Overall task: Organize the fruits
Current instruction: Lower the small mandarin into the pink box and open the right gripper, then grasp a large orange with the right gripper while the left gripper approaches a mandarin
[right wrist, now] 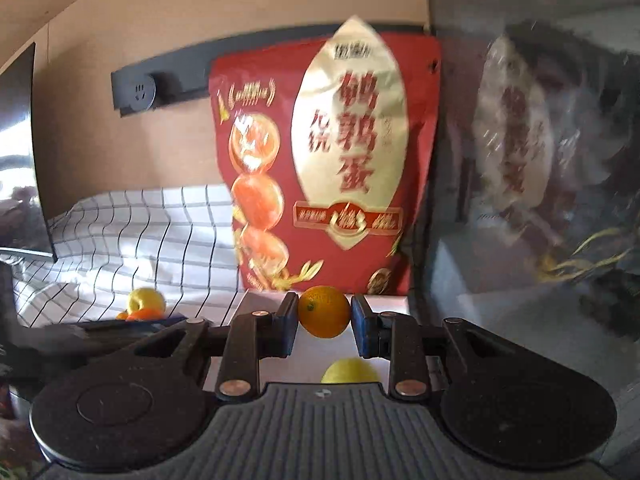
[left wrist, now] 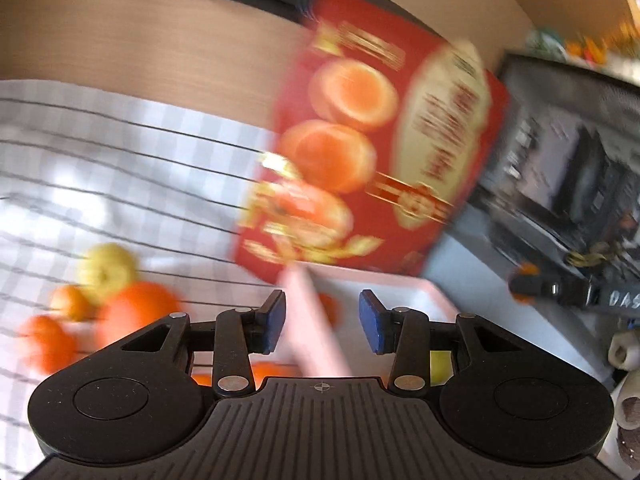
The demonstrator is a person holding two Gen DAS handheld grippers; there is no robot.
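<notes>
- Right tongs [right wrist: 324, 317]: closed on a small orange [right wrist: 324, 317]. Both blue pads press its sides; the fruit sits at the pad tips, upright between them, clear of any surface.
- Directly below the held orange: a white tray [right wrist: 320, 350], with a yellow fruit [right wrist: 350, 372] lying in it, partly hidden by the tool body.
- Behind the tray: a red snack bag [right wrist: 320, 160] with a gold panel stands upright against the wall, just beside a dark glossy appliance [right wrist: 532, 160] on its right that mirrors the bag.
- Left of the tray, right-wrist view: checked cloth [right wrist: 140, 240] covering the bench, with a yellow apple [right wrist: 146, 300] and orange fruit [right wrist: 144, 314] resting on it, well apart from the right tongs.
- Left tongs [left wrist: 322, 322]: narrowly parted, nothing gripped. A pale rim of the tray [left wrist: 316, 332] runs through the gap; whether a pad touches it cannot be told through the blur.
- Inside the tray, past the left tongs: a small orange [left wrist: 330, 308], blurred; a yellow fruit [left wrist: 440, 366] shows under the right linkage.
- Left of the left tongs, on the cloth [left wrist: 120, 160]: a cluster of fruit, comprising a yellow apple [left wrist: 106, 270], a large orange [left wrist: 136, 312] and two smaller oranges [left wrist: 46, 342], lying close together, beside the tongs and not between them.
- Beyond: the red bag [left wrist: 380, 140], heavily blurred.
</notes>
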